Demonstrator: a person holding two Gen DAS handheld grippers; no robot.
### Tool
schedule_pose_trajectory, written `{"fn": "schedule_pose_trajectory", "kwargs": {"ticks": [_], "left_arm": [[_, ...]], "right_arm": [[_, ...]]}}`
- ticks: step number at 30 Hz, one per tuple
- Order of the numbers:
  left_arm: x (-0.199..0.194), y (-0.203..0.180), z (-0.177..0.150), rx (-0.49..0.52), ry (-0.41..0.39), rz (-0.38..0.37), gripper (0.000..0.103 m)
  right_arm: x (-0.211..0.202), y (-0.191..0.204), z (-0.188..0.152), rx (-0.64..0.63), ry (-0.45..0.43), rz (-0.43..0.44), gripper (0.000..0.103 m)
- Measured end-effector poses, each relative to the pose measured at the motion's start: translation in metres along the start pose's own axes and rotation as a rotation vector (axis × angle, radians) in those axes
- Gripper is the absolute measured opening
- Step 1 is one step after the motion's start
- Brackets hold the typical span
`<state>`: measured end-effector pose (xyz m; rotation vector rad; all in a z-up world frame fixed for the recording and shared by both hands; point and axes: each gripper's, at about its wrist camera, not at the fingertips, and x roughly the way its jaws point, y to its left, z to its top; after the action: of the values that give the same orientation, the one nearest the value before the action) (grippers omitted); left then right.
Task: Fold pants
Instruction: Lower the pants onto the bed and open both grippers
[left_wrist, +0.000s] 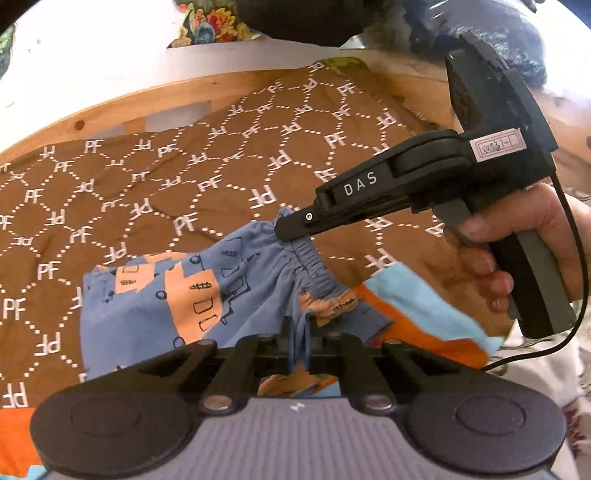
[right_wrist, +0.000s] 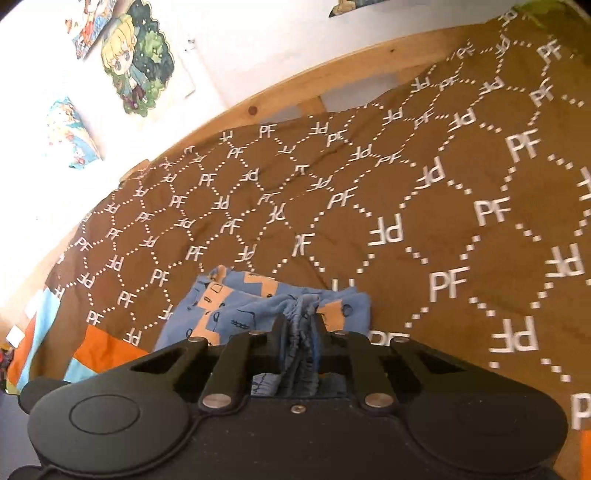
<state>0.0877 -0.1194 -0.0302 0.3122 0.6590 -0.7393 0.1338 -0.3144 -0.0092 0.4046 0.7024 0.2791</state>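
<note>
- Left wrist view: the left gripper (left_wrist: 300, 338) pinches a thin fold of the blue pants (left_wrist: 155, 302) at lower centre, while the right gripper (left_wrist: 291, 230) clamps the bunched waistband mid-frame. Lifting both evenly should keep the cloth taut.
- Right wrist view: narrow fingers (right_wrist: 277, 332) squeeze gathered waistband at lower centre; the brown bedspread (right_wrist: 406, 192) reaches a wooden bed frame (right_wrist: 332, 62), with posters (right_wrist: 136, 55) upper left.

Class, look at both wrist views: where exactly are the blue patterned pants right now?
The pants lie low and centre in both views on the brown bedspread, their bunched waistband pinched by the left gripper and right gripper.
</note>
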Motion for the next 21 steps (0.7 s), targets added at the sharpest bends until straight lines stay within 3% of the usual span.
{"fn": "schedule_pose_trajectory", "kwargs": {"ticks": [5, 6, 8, 10, 12, 14, 16, 18, 21], "left_arm": [[0.013, -0.007, -0.009, 0.043, 0.039, -0.013, 0.006], [0.016, -0.008, -0.011, 0.05, 0.052, -0.014, 0.007], [0.015, -0.008, -0.013, 0.051, 0.065, -0.02, 0.011], [0.008, -0.004, -0.009, 0.024, 0.065, -0.055, 0.041], [-0.003, 0.005, -0.003, -0.03, 0.058, -0.076, 0.055], [-0.014, 0.017, 0.003, -0.081, 0.063, -0.075, 0.059], [-0.028, 0.036, 0.005, -0.133, 0.047, -0.026, 0.079], [-0.036, 0.06, 0.003, -0.187, 0.041, 0.074, 0.089], [-0.031, 0.088, -0.001, -0.248, 0.083, 0.212, 0.091]], "right_arm": [[0.006, -0.005, -0.013, -0.042, 0.053, -0.074, 0.015], [0.008, -0.006, -0.017, -0.048, 0.059, -0.09, 0.018], [0.007, -0.006, -0.024, -0.053, 0.056, -0.119, 0.035], [0.002, -0.005, -0.026, -0.052, 0.037, -0.128, 0.043], [-0.005, -0.001, -0.027, -0.07, 0.018, -0.153, 0.057], [-0.011, 0.004, -0.027, -0.085, 0.001, -0.174, 0.071], [-0.014, 0.008, -0.027, -0.088, -0.006, -0.197, 0.078], [-0.015, 0.015, -0.03, -0.095, -0.003, -0.212, 0.082], [-0.008, 0.03, -0.035, -0.134, 0.014, -0.23, 0.09]]}}
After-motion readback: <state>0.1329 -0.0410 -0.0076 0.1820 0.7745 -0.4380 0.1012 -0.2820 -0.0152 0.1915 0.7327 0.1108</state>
